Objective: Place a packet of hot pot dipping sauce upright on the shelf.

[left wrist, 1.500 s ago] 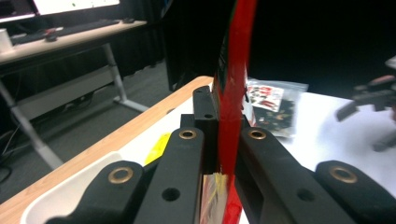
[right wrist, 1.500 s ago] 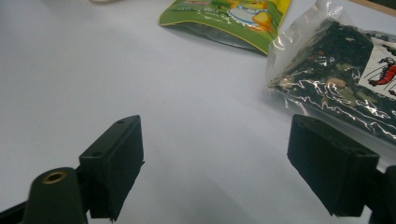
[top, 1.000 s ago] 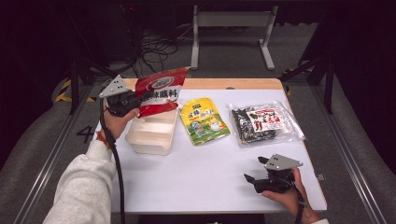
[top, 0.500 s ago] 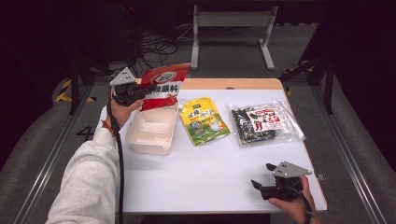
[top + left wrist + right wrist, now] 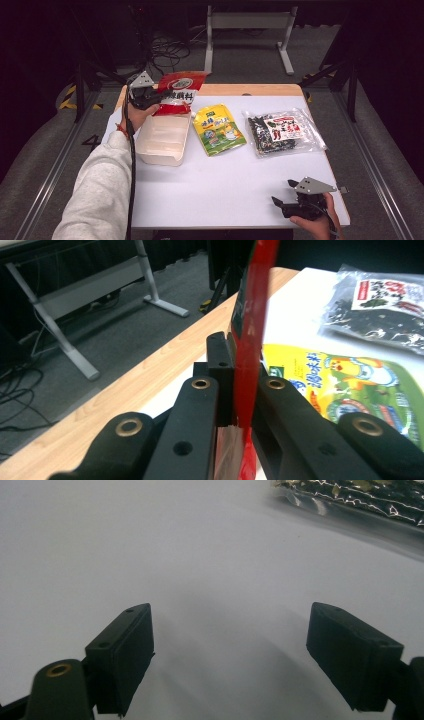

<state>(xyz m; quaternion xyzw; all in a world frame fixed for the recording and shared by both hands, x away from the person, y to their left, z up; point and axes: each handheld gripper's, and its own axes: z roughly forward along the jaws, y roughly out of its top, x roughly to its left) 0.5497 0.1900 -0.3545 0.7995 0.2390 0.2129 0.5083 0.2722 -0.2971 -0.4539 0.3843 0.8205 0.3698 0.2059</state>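
Your high view looks forward and down from above your side of the white table (image 5: 220,180), taking in its whole top. Your left gripper view sits close behind its jaws, facing along the far wooden edge toward the yellow pouch (image 5: 350,385) and dark packet (image 5: 380,305). Your right gripper view hovers near the tabletop, sharing that dark packet (image 5: 360,495).

tub (image 5: 162,140) left | yellow pouch (image 5: 218,129) middle | seaweed bag (image 5: 282,131) right | on table (image 5: 225,185)
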